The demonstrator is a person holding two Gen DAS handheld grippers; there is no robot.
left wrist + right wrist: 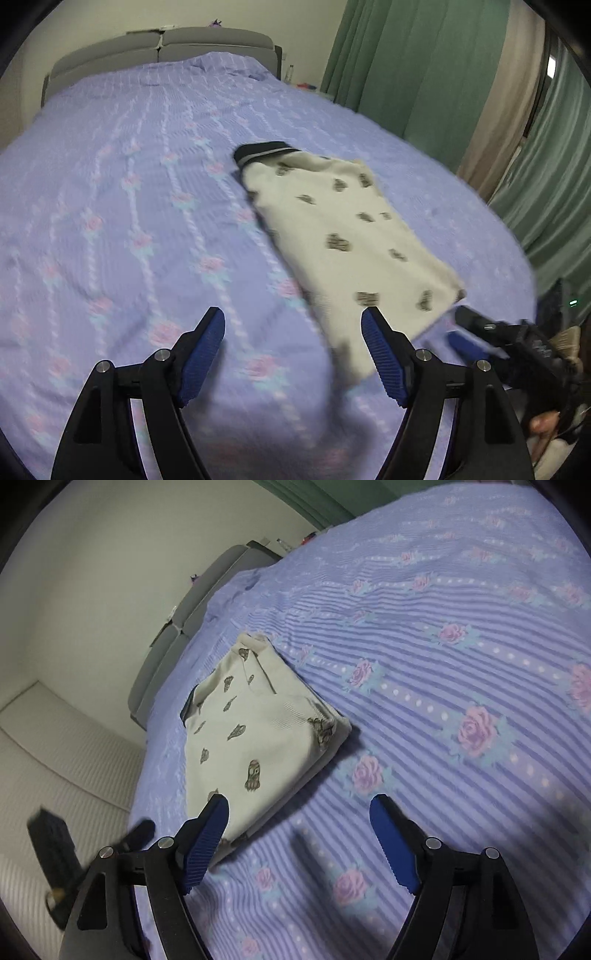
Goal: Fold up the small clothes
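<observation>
A small cream garment (343,229) with dark printed figures and a black ribbed collar lies folded into a narrow rectangle on the lilac bedspread (129,203). My left gripper (293,325) is open and empty, just short of the garment's near end. The right gripper (469,332) shows at the right of the left wrist view, beside the garment's near corner. In the right wrist view the garment (255,731) lies ahead to the left; my right gripper (299,814) is open and empty, its left fingertip (218,812) over the garment's near edge.
A grey padded headboard (162,48) stands at the far end of the bed. Green curtains (424,66) hang along the right side. A white ribbed wall or cabinet (48,775) lies left of the bed in the right wrist view. The bed edge runs close by.
</observation>
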